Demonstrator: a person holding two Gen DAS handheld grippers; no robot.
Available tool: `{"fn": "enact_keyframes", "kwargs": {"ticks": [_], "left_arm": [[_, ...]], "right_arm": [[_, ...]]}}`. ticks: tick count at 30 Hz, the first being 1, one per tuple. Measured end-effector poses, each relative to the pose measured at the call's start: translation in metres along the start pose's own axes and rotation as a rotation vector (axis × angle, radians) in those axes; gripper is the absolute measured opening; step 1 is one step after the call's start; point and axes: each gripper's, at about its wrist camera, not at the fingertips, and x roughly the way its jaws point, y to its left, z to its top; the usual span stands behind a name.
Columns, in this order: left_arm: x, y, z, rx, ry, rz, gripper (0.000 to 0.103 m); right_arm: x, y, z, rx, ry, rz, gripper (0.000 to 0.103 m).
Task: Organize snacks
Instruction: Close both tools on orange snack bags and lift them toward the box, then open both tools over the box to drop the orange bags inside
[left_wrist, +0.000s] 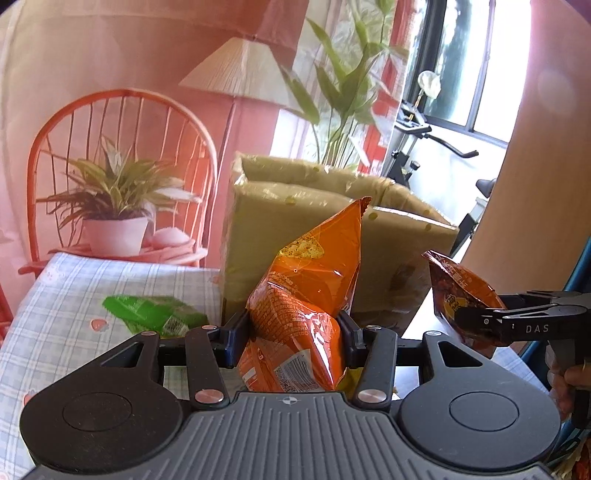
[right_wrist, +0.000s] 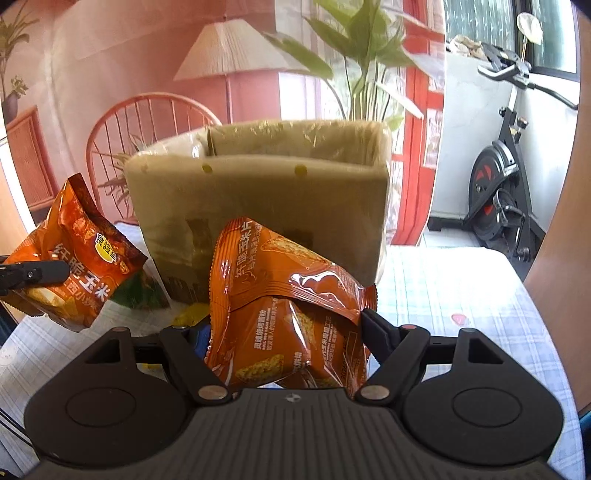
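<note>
Left claw (left_wrist: 291, 332) is clenched on a crinkled orange foil snack bag (left_wrist: 310, 295), held upright at centre. Right claw (right_wrist: 291, 332) grips a second orange foil snack bag (right_wrist: 284, 306). Both are carried clear of the checked-cloth surface (left_wrist: 74, 295), presumably for deposit in the olive plastic-wrapped carton (right_wrist: 258, 206) at 12 o'clock, whose tall near wall obstructs entry. A green snack packet (left_wrist: 155, 314) lies at 10 o'clock.

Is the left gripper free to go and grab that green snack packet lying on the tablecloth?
Probably not yet. The left gripper is already clamped on an orange snack bag, so its jaws are full. The green packet itself lies uncovered beside the cardboard box.
</note>
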Motion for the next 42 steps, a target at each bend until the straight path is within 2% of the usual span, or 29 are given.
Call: {"fn": "enact_keyframes", "kwargs": {"ticks": [18,30,37,42], "left_arm": [[-0.012,-0.014,0.031,0.019,-0.091,-0.061,0.052],[-0.021,-0.022,0.076,0.023,-0.188,-0.072,0.052],[0.003,-0.029,0.111,0.02,-0.196,-0.089,0.052],[0.049,-0.025,0.14,-0.025,-0.145,-0.083,0.052]], "right_arm": [[-0.032,0.009,0.045,-0.045,-0.128,0.036,0.078],[-0.041,0.003,0.092,-0.053,-0.223,0.088,0.078],[-0.016,-0.003,0.124,-0.052,-0.238,0.103,0.078],[0.023,-0.005,0.141,-0.059,-0.223,0.112,0.078]]}}
